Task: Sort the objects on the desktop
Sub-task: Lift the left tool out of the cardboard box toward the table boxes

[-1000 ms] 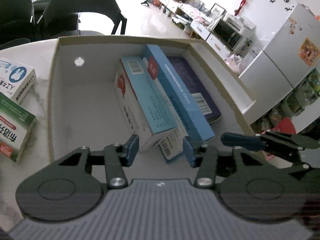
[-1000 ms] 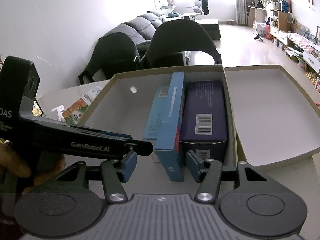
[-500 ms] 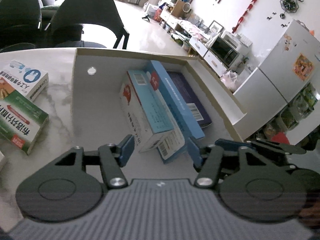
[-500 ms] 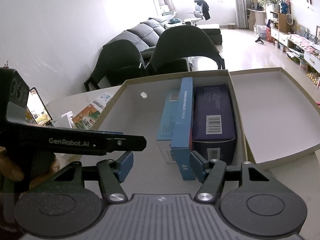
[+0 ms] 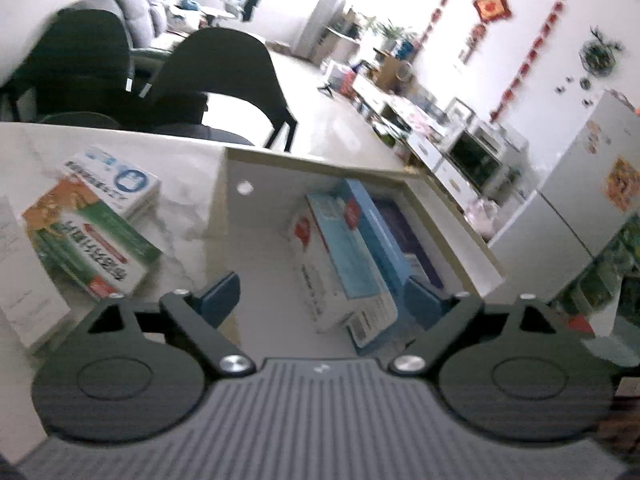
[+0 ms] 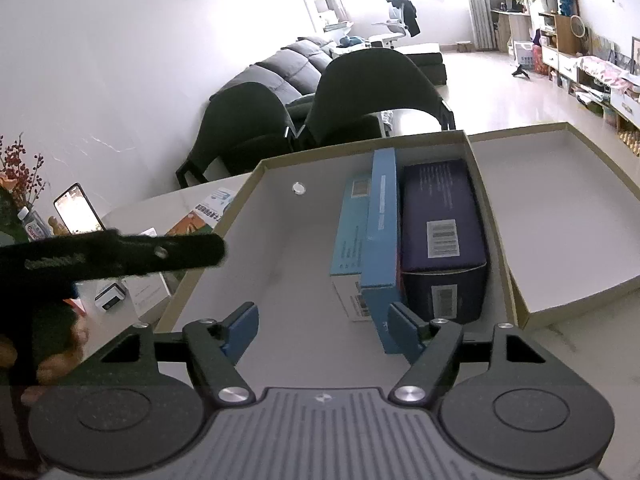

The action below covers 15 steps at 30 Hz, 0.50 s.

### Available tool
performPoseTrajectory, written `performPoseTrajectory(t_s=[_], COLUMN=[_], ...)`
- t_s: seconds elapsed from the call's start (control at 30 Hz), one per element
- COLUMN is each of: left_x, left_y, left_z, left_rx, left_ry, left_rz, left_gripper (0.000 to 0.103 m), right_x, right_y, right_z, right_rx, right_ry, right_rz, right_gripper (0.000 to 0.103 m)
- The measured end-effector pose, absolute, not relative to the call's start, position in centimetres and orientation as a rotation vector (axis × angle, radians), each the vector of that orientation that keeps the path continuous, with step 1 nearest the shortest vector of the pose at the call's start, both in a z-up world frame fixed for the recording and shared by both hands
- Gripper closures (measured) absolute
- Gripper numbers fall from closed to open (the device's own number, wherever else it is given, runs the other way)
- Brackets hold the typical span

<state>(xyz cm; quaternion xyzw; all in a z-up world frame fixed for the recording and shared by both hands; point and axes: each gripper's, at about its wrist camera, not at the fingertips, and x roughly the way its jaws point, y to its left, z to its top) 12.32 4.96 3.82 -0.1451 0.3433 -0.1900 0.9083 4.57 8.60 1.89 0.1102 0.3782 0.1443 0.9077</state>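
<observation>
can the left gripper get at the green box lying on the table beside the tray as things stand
Probably yes. The green box lies flat on the table outside the cardboard tray, nothing on top of it, and the left gripper, its jaws opening and empty, sits just to its right.

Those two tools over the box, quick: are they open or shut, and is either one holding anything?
Left tool: jaws opening, holding nothing.
Right tool: jaws opening, holding nothing; the blue carton is beside one finger, ungripped.

A home's open living-dining room: grey sofa [image 6: 280, 76] at 11 o'clock, 2 dark dining chairs [image 6: 372, 96], fridge [image 5: 588, 184] at 3 o'clock, red festive hangings [image 5: 492, 8], marble table [image 5: 184, 168].
</observation>
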Motion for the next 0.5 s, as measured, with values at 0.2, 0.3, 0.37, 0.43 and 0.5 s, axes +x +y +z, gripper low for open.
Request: performPoseTrajectory(t_s=[0.2,0.3,0.37,0.43,0.5], left_x=[11.5,11.2,10.9,10.7,10.7], left_y=[6.7,7.7,8.4,9.1,9.8], left_z=[3.9,3.7,3.7,3.5,3.2], left_rx=[-0.346,-0.355,-0.350,-0.346,-0.346], left_ry=[0.653,0.642,0.632,0.627,0.633], left_rz=[-0.277,-0.215,-0.167,-0.118,-0.073], left_gripper=[0.003,0.001,0.000,0.000,0.000], right_x=[4.6,4.7,4.8,4.9,5.0], right_y=[8.6,8.5,8.5,8.5,8.5], right_z=[1.7,1.6,1.4,1.2,1.0], right_rx=[0.243,0.249,0.249,0.247,0.252], right_ry=[0.783,0.787,0.792,0.798,0.801], right_rz=[0.305,0.306,0.306,0.304,0.306], right_gripper=[0.026,0.025,0.023,0.023,0.022])
